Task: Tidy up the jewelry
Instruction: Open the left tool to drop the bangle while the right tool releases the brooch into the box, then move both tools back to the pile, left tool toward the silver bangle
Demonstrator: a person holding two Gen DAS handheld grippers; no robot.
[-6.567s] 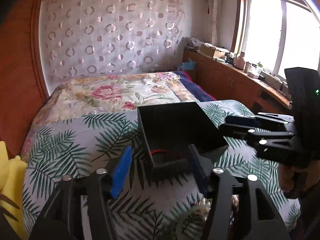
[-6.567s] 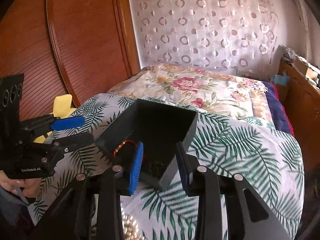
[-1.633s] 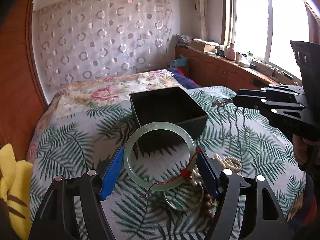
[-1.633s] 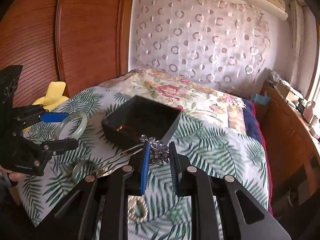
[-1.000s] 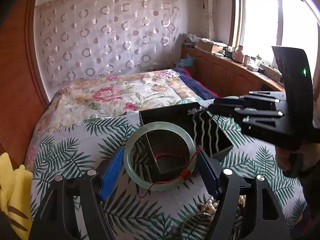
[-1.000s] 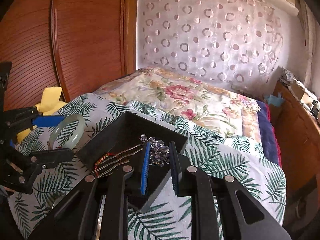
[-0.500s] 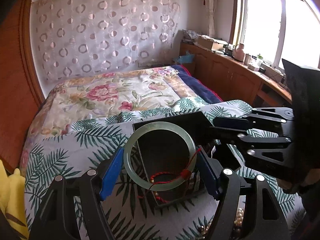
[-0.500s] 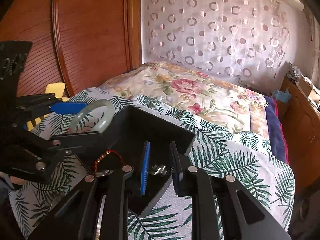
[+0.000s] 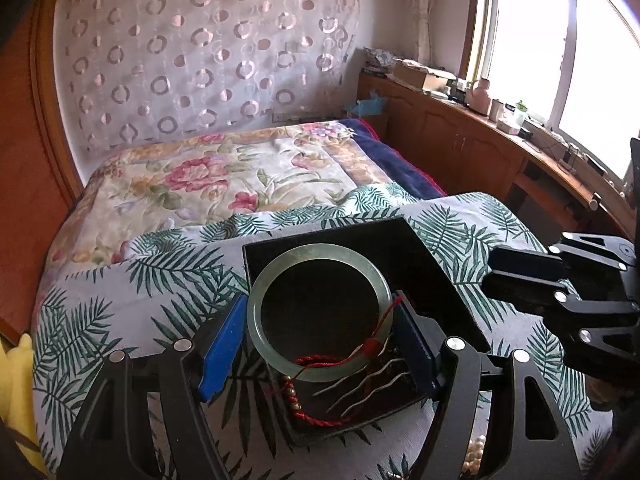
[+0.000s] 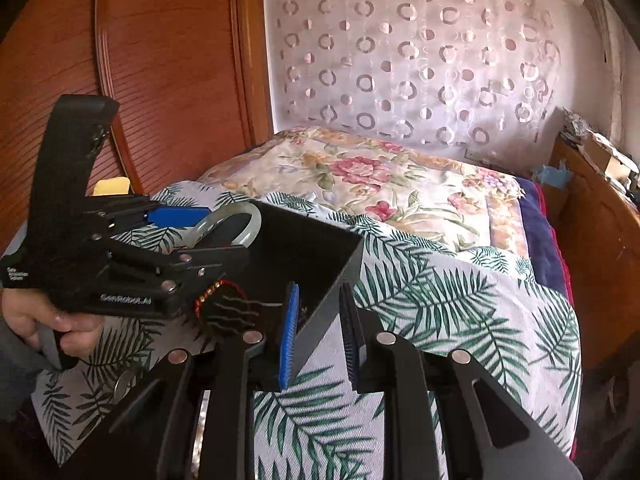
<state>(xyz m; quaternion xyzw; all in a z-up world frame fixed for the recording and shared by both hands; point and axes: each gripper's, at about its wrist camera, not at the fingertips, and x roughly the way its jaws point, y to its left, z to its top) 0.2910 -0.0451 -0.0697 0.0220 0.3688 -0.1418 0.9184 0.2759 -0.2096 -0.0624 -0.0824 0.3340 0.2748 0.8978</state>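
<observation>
Left tool (image 9: 320, 336) clamps a jade bangle (image 9: 319, 311) above the black box (image 9: 436, 276), frame centre; right tool (image 10: 318, 332) straddles the box wall, fingers apart.

Floral bed (image 9: 224, 184), circle-patterned curtain (image 9: 192, 64), bright window (image 9: 568, 64).

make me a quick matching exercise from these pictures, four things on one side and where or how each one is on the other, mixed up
Things:
1. jade bangle
2. red cord bracelet
3. pearl beads
4. right gripper

Places or states:
A. lying on the leaf-print cover, outside the black box
B. open, holding nothing, astride the near corner of the box
C. clamped between the left gripper's blue pads, above the box
D. lying on the floor of the box beside the wavy hair comb

Pairs: 1-C, 2-D, 3-A, 4-B
</observation>
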